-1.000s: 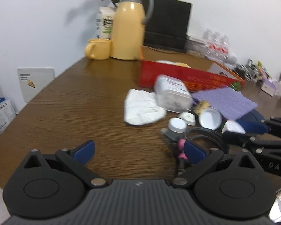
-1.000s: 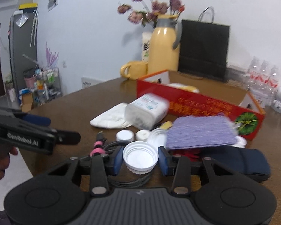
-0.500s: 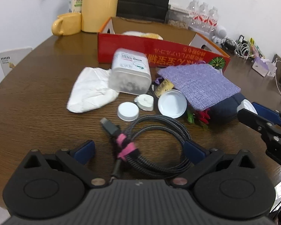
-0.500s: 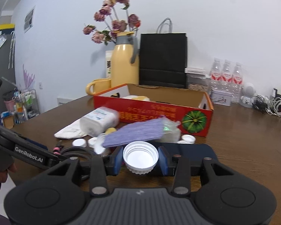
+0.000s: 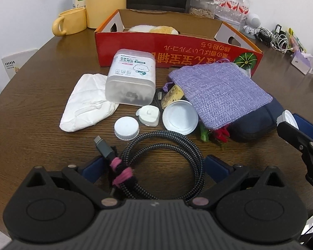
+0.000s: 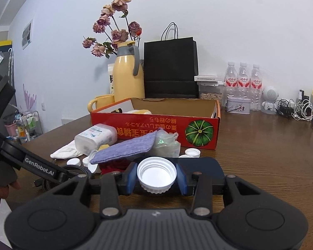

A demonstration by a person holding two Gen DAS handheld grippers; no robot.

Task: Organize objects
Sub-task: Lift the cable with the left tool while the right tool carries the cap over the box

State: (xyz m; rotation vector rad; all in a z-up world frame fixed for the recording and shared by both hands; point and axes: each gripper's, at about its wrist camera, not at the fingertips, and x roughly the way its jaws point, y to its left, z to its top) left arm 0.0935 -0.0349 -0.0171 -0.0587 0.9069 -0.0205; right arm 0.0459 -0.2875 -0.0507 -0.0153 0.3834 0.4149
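White ribbed bottle cap (image 6: 156,175) pinched between right gripper (image 6: 157,178) pads, above navy pouch (image 6: 200,166). Left gripper (image 5: 151,165) spread wide, straddling coiled braided cable (image 5: 164,164) on wooden surface (image 5: 41,95).

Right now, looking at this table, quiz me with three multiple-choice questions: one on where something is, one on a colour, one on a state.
1. The coiled cable lies: A in the red box; B on the table between the left tool's fingers; C under the mug.
2. The woven pouch is: A purple; B green; C orange.
3. The right tool is: A open, empty; B shut on a white cap; C out of view.

Answers: B, the cable sits between the blue pads; A, purple weave; B, both pads press the cap.
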